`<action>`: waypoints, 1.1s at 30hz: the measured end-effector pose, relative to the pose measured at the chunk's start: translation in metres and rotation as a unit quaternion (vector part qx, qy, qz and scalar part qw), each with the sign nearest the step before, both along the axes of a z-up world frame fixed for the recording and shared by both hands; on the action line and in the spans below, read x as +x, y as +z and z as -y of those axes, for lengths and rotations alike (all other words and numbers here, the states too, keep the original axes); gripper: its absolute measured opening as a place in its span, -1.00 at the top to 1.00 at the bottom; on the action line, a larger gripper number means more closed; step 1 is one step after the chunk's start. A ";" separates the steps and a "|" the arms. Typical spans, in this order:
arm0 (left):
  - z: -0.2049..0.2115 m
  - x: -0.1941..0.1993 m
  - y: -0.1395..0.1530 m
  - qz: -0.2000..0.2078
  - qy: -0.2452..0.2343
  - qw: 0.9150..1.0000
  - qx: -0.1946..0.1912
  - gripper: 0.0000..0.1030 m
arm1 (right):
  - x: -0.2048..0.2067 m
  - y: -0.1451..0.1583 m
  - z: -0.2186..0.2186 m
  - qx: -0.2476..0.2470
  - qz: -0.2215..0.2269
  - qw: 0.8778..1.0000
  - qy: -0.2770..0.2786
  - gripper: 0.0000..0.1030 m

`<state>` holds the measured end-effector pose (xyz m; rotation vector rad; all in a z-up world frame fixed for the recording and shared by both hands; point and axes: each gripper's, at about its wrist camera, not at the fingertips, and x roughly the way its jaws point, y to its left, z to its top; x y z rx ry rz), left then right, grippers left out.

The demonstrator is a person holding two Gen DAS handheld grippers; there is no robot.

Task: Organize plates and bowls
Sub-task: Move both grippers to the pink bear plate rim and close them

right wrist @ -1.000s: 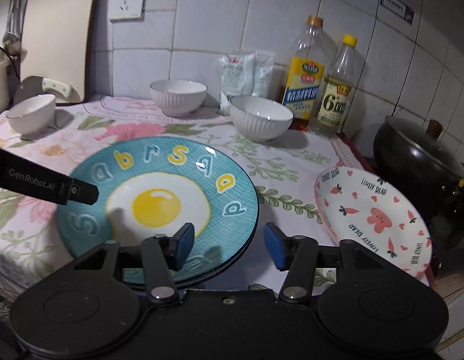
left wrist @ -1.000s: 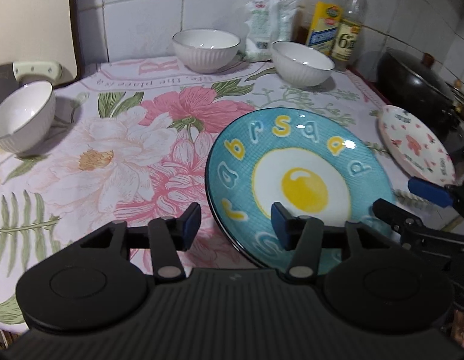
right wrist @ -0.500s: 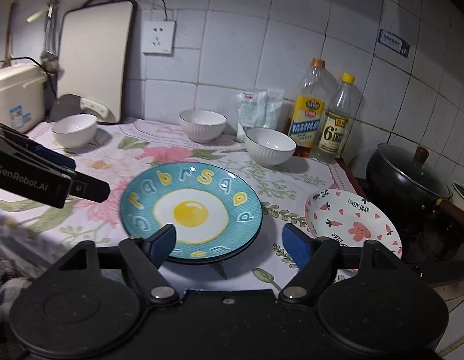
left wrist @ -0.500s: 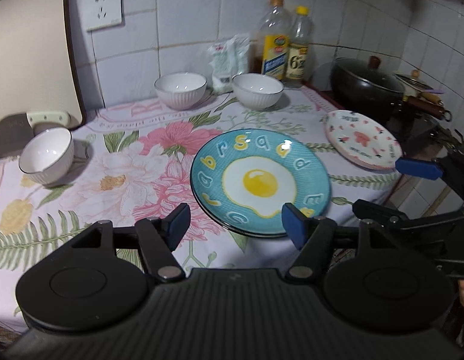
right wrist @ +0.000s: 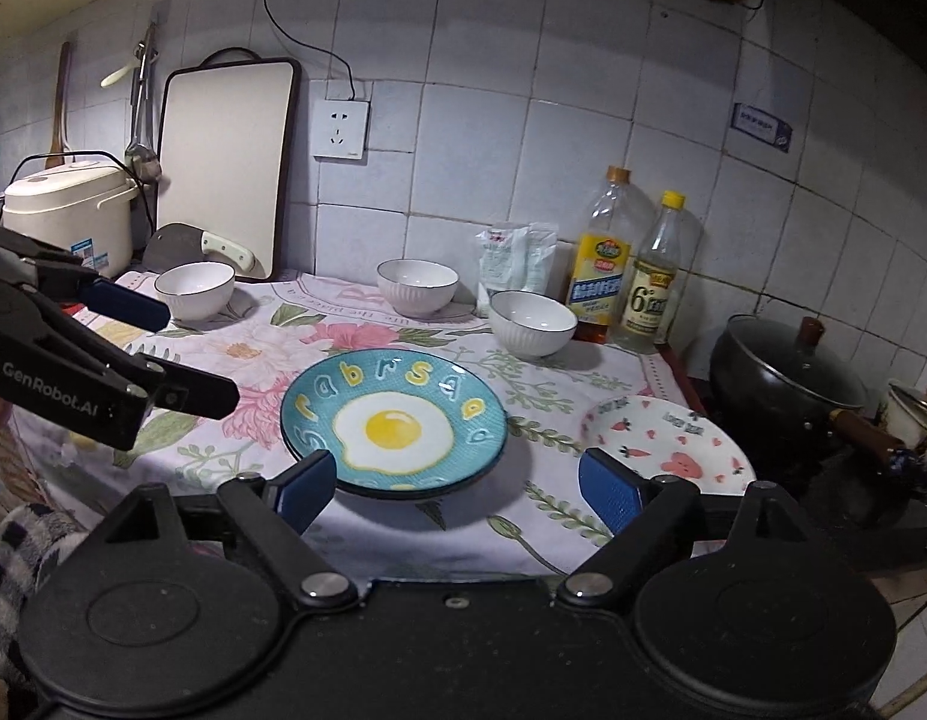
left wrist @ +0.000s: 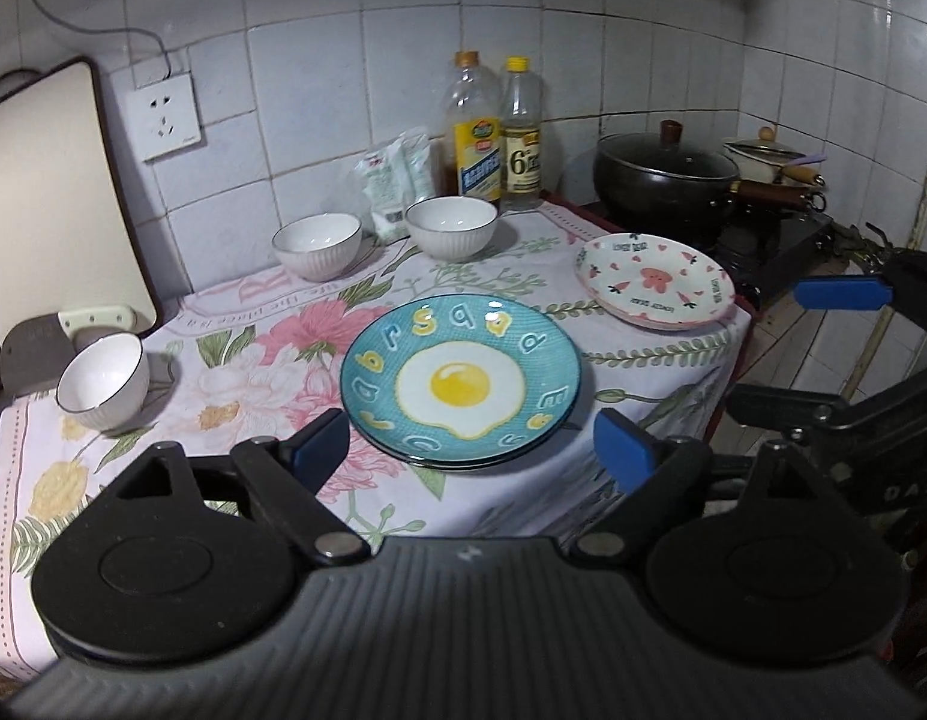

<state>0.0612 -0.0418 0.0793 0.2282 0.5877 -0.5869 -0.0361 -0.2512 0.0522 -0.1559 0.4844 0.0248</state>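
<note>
A blue plate with a fried-egg picture [left wrist: 460,381] [right wrist: 394,423] lies on top of another plate at the front of the flowered tablecloth. A white plate with pink hearts [left wrist: 654,285] [right wrist: 667,447] rests at the table's right edge. Three white bowls stand behind: one far left [left wrist: 103,381] [right wrist: 194,289], two near the wall [left wrist: 317,245] [left wrist: 451,227] [right wrist: 417,287] [right wrist: 533,323]. My left gripper [left wrist: 472,447] hovers in front of the blue plate, its jaws opening, nothing between them. My right gripper [right wrist: 451,489] hovers likewise, jaws opening and empty.
Two oil bottles [right wrist: 604,264] and a white packet [right wrist: 514,264] stand by the tiled wall. A black lidded pot [right wrist: 787,375] sits on the stove at right. A cutting board [right wrist: 226,156], a cleaver [right wrist: 205,249] and a rice cooker [right wrist: 70,210] are at the back left.
Both grippers drew back and rose away from the blue plate, and their jaws spread wider. The plate stays on the table.
</note>
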 end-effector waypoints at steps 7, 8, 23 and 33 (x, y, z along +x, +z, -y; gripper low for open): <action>0.026 -0.014 0.000 0.010 -0.019 1.000 -0.011 -0.93 | -0.033 -0.004 0.029 -0.004 0.027 0.999 0.019 -0.79; 0.032 -0.013 -0.002 0.007 -0.024 1.000 -0.014 -0.93 | -0.036 -0.006 0.035 -0.004 0.030 0.999 0.020 -0.79; 0.143 0.024 -0.047 -0.019 -0.056 0.997 -0.058 -0.93 | -0.023 -0.060 0.136 0.085 0.066 0.994 -0.002 -0.79; 0.205 0.063 -0.077 -0.041 -0.043 0.996 -0.072 -0.83 | 0.031 -0.098 0.184 0.140 0.058 0.988 -0.021 -0.79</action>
